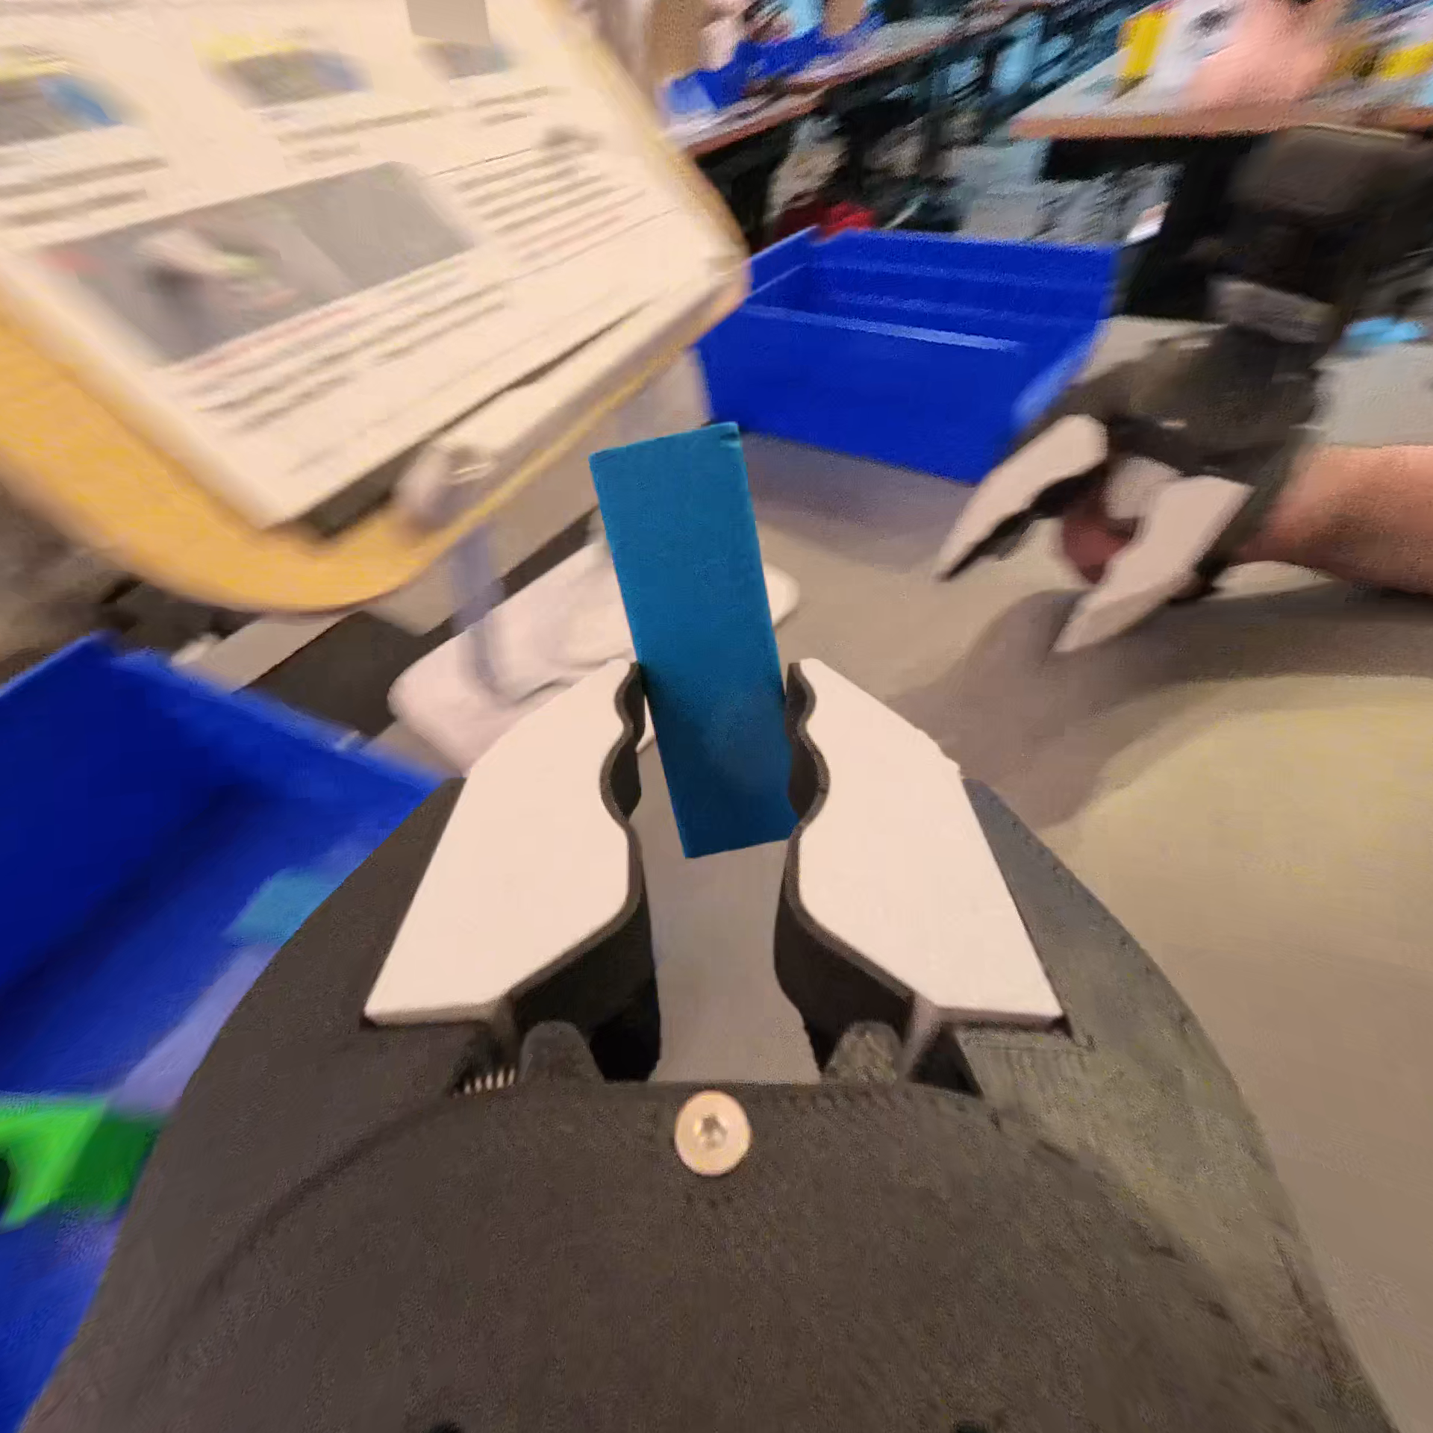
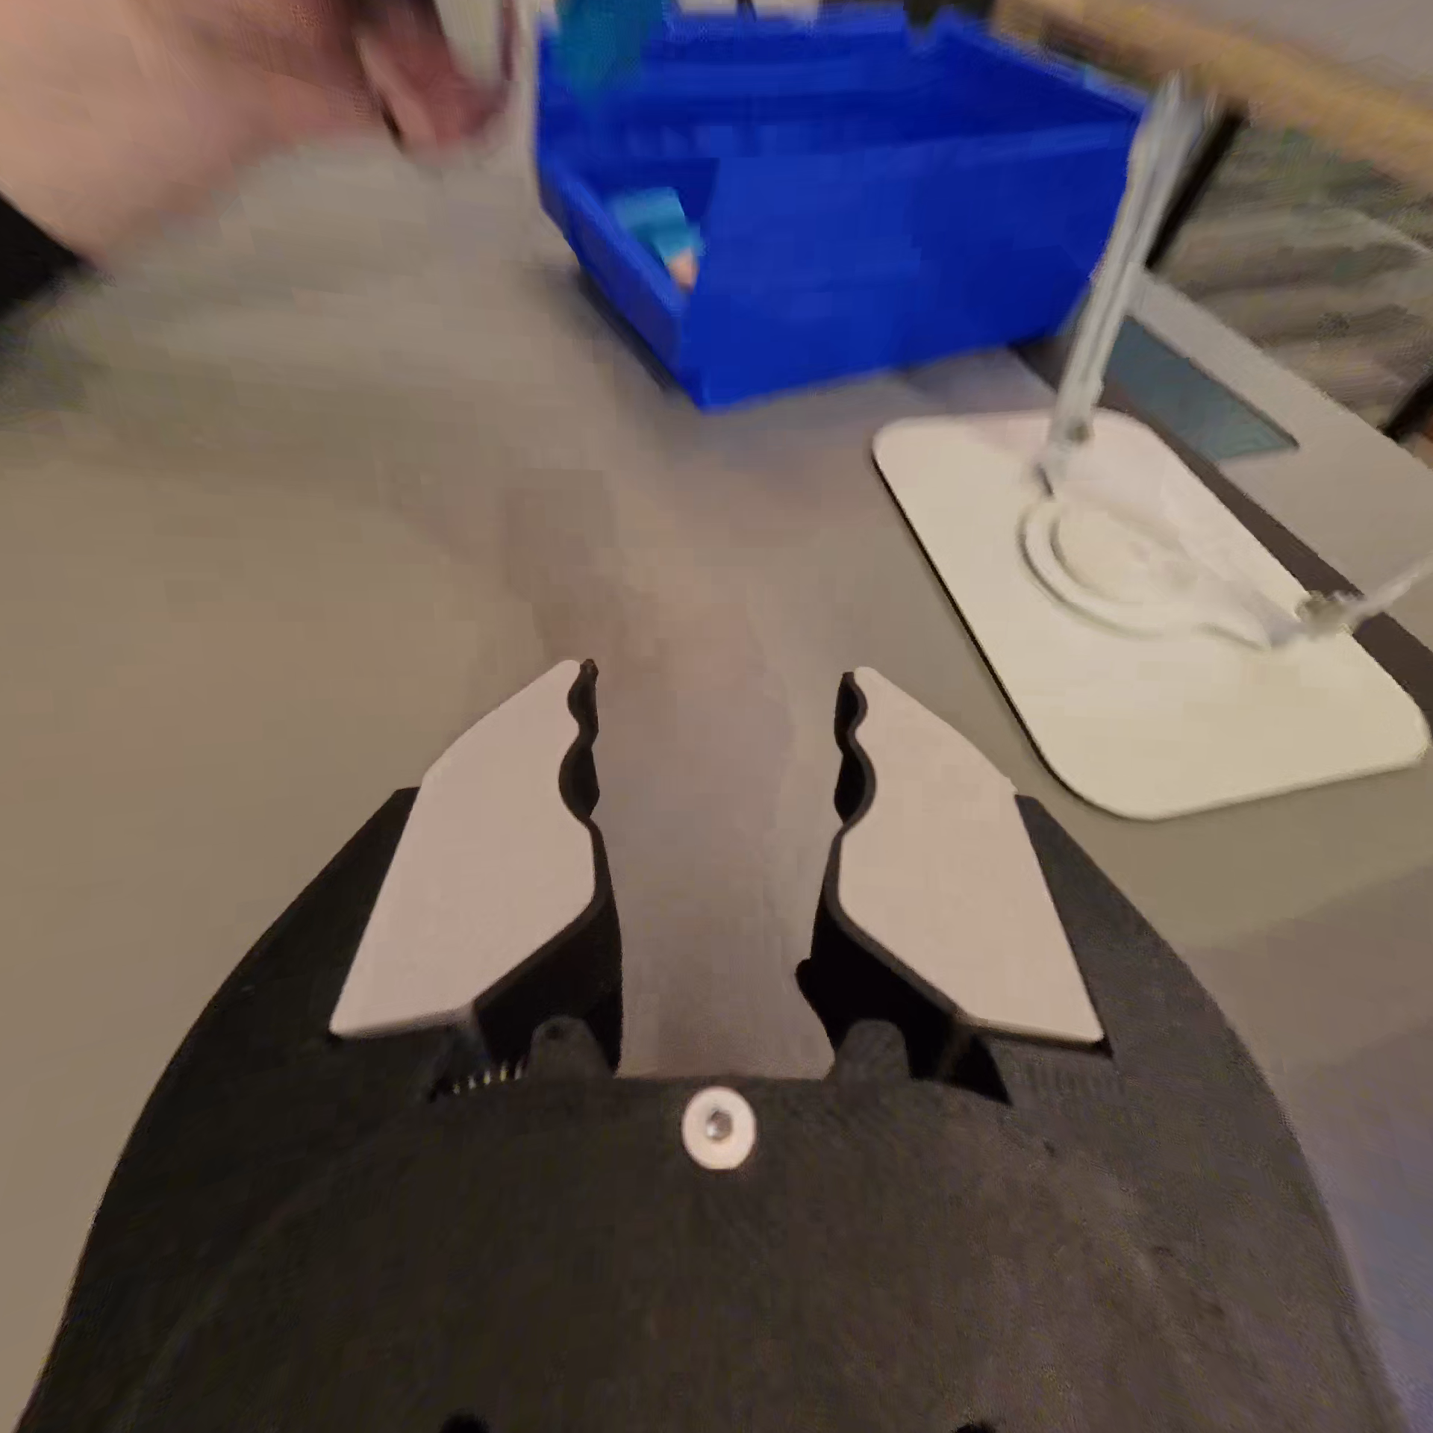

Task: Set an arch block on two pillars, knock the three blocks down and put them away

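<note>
Currently left gripper [image 1: 717,682] pinches teal block [image 1: 692,632] off-centre; right gripper [image 2: 717,682] spread, empty. Risk: block pivots, misses blue bin [image 1: 155,837].

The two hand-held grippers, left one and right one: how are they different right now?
The left hand-held gripper pinches a blue block between its fingers; the right hand-held gripper holds nothing. The left one's fingers are closed against the block, while the right one's stand apart with bare grey table showing between them. The block sticks out past the left one's tips; only tabletop lies ahead of the right one. Both have the same black bodies and pale wavy-edged fingers.
</note>
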Demonstrator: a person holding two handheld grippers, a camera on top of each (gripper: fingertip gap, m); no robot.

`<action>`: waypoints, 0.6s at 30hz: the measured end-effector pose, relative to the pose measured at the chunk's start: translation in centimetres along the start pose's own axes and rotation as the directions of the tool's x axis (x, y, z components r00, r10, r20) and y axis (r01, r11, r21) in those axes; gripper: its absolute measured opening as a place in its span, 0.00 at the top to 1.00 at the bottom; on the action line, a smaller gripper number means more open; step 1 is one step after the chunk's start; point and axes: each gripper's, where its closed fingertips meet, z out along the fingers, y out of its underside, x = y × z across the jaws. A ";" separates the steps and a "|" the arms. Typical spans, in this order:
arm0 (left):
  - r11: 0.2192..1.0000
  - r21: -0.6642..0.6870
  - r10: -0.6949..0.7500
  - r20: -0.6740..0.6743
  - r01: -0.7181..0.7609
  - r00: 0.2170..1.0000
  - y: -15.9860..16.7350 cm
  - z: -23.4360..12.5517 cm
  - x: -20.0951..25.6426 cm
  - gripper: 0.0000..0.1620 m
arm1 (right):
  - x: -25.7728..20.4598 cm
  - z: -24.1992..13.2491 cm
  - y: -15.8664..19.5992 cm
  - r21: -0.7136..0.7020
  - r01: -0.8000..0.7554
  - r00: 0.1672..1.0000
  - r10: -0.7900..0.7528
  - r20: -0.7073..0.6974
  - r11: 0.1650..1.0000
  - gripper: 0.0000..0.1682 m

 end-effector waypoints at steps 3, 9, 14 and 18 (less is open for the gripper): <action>0.998 0.056 0.015 -0.222 -0.003 0.975 0.0 2.9 7.3 0.79 | -2.2 -1.7 -3.9 0.198 -0.093 0.985 0.061 0.159 0.976 0.64; 0.996 0.076 0.003 -0.507 0.041 0.862 0.8 6.9 15.8 0.79 | -5.1 -3.3 -6.6 0.335 -0.151 0.946 0.038 0.321 0.930 0.65; 0.994 0.084 -0.012 -0.564 0.071 0.826 1.0 8.0 17.4 0.79 | -4.7 -3.6 -6.4 0.323 -0.210 0.927 0.082 0.367 0.923 0.79; 0.992 0.005 -0.105 -0.520 0.126 0.848 1.9 8.9 16.1 0.62 | -3.2 -3.6 -6.0 0.294 -0.143 0.965 0.067 0.253 0.945 0.79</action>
